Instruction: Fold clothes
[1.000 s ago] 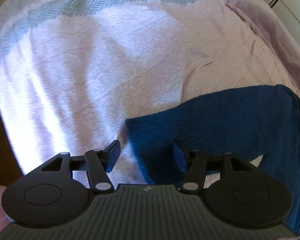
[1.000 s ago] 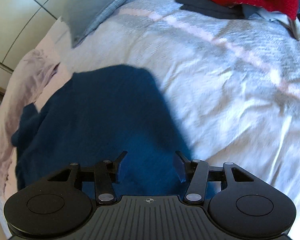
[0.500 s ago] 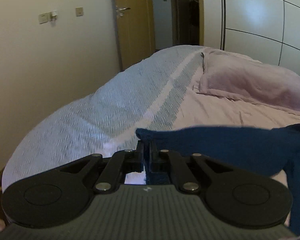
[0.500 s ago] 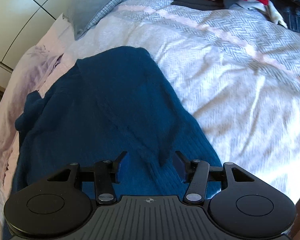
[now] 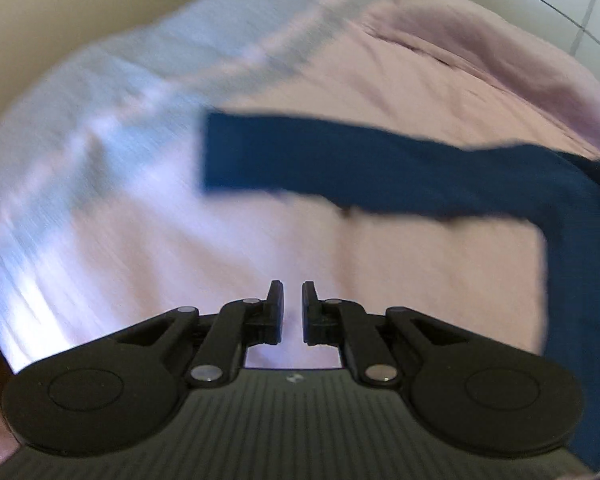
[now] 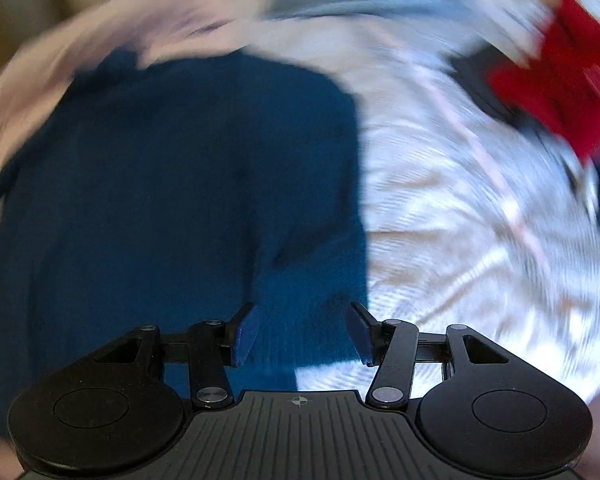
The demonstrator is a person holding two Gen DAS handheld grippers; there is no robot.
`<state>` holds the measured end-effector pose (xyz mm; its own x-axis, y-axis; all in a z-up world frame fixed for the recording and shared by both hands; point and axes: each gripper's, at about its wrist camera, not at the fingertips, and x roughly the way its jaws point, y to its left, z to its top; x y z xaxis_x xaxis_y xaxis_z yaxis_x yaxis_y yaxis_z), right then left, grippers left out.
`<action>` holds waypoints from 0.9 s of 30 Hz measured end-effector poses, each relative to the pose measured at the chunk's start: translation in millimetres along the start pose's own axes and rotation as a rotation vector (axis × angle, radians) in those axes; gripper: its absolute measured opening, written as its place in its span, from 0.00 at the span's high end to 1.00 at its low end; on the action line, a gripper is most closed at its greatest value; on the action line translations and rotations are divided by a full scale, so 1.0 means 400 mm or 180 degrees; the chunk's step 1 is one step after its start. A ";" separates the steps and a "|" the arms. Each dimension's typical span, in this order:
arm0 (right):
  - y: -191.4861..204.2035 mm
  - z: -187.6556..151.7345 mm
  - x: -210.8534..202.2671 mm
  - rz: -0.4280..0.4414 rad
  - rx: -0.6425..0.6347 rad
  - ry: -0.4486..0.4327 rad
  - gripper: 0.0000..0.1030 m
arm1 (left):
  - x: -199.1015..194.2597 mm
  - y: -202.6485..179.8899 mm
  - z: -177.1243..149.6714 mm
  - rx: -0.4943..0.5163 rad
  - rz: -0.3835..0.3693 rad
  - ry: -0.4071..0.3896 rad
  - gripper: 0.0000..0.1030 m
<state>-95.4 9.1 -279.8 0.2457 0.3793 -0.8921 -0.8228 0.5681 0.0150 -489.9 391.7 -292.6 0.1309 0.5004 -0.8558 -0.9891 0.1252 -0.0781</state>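
The blue sweater (image 6: 172,208) lies spread on the bed (image 5: 380,272), one sleeve (image 5: 320,160) stretched out flat. The left gripper (image 5: 291,304) is empty, jaws slightly apart, over bare bedding. The right gripper (image 6: 300,332) hovers wide open over the hem. Both views are blurred; steady first, then pinch the sleeve's cuff cleanly.

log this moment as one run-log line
left gripper: slightly open, empty | right gripper: open, empty | dark blue knit sweater: on bed, sleeve out
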 end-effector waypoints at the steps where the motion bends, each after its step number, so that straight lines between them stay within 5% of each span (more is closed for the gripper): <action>1: 0.016 -0.012 0.006 0.0004 -0.0254 0.0017 0.49 | -0.003 -0.029 -0.017 0.0005 -0.0093 0.0046 0.94; 7: 0.042 -0.064 0.095 -0.0017 -0.0802 -0.0015 0.49 | -0.037 -0.212 -0.102 0.0303 -0.0384 0.0082 0.94; 8: 0.031 -0.064 0.100 0.0017 -0.0850 -0.0013 0.53 | -0.047 -0.239 -0.112 0.0356 -0.0403 0.0066 0.94; 9: 0.020 -0.065 0.104 0.0050 -0.0899 -0.0012 0.94 | -0.058 -0.261 -0.122 0.0402 -0.0410 0.0042 0.94; 13: -0.072 -0.004 0.025 0.0009 -0.0901 -0.0269 0.96 | -0.114 -0.319 -0.141 0.0464 -0.0378 -0.0098 0.94; 18: -0.354 0.169 -0.137 -0.0138 -0.0229 -0.0845 0.96 | -0.188 -0.347 -0.140 0.0279 -0.0389 -0.0242 0.93; 22: -0.624 0.277 -0.137 -0.0654 0.0863 -0.0864 0.94 | -0.205 -0.361 -0.145 0.0323 -0.0460 -0.0189 0.82; 23: -0.673 0.286 -0.110 -0.0720 0.1094 -0.0726 0.85 | -0.206 -0.365 -0.149 0.0348 -0.0476 -0.0159 0.74; 26: -0.742 0.278 -0.056 -0.0755 0.1507 -0.0517 0.62 | -0.204 -0.363 -0.173 0.0464 -0.0497 -0.0068 0.71; 27: -0.728 0.255 -0.047 -0.0537 0.1490 -0.0568 0.50 | -0.203 -0.360 -0.182 0.0512 -0.0465 -0.0052 0.69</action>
<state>192.0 -89.1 -221.3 0.4720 0.3498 -0.8092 -0.4574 0.8819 0.1144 -363.2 270.5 -248.9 0.2745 0.4806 -0.8329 -0.9360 0.3319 -0.1170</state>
